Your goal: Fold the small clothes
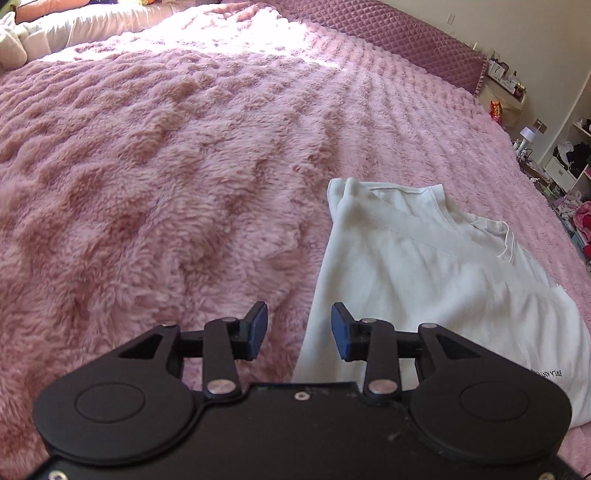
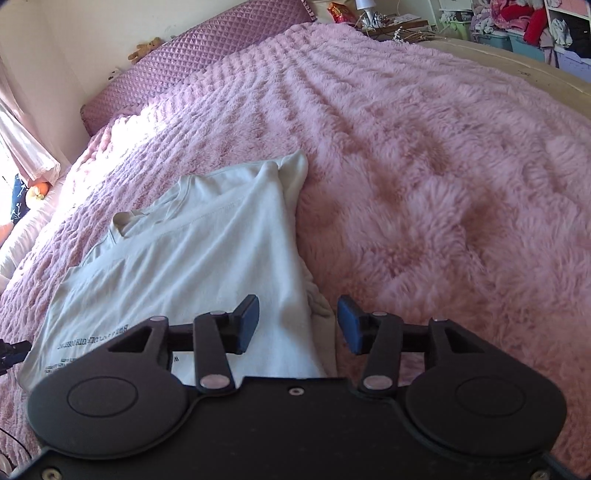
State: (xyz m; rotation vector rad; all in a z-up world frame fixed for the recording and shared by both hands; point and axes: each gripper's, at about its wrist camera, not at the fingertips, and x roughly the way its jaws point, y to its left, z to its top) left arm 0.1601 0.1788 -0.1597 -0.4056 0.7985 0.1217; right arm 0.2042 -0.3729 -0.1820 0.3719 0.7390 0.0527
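A white T-shirt lies partly folded on a fluffy pink blanket, with small black print near its near end. My left gripper is open and empty, hovering at the shirt's left edge. In the right wrist view the same shirt lies with a sleeve folded over its body. My right gripper is open and empty, hovering over the shirt's right edge. A bit of the left gripper shows at the far left.
The pink blanket covers the whole bed. A quilted purple headboard stands at the far end. A nightstand with a lamp and shelves of clutter stand beyond the bed's side. Pillows lie far left.
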